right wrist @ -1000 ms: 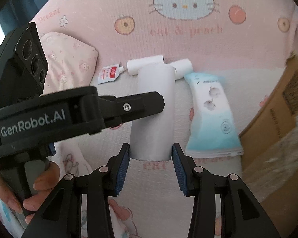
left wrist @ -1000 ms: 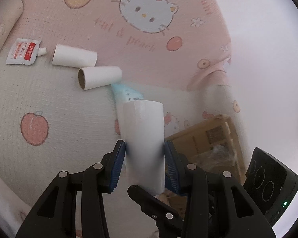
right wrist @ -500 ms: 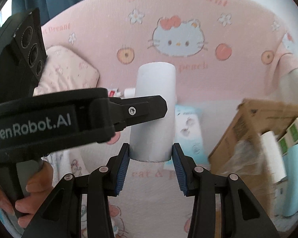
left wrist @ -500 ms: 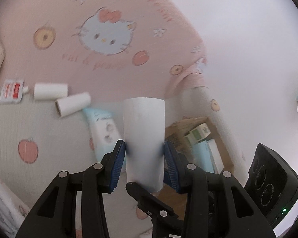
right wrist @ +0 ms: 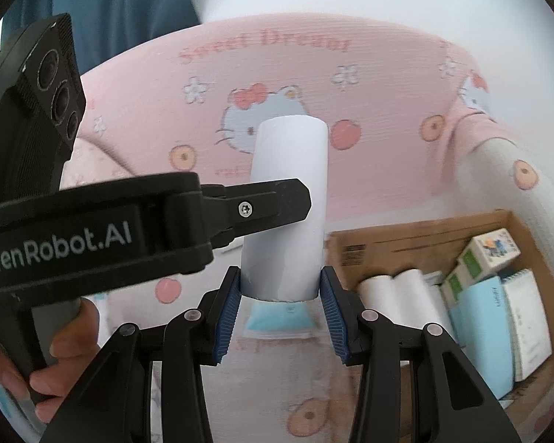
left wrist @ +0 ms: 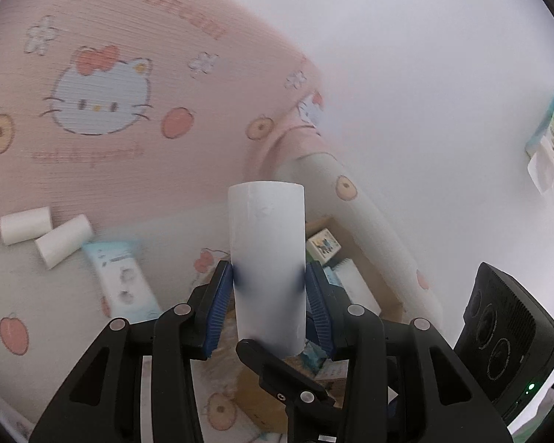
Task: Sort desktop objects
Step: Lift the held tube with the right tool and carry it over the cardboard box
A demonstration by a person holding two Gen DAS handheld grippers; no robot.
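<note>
Between both tools' blue pads, the white paper roll [left wrist: 267,258] stands upright, clenched by left tool [left wrist: 269,297] and right tool [right wrist: 280,302].

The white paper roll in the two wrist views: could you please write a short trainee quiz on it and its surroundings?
1. True or false: the white cylindrical paper roll is gripped by the left gripper alone.
2. In the left wrist view, how many loose white rolls lie on the printed sheet? A one, B two, C four.
3. Which open container in the right wrist view already holds items?

Key: 1 false, the right gripper grips it too; 2 B; 3 the brown cardboard box.
</note>
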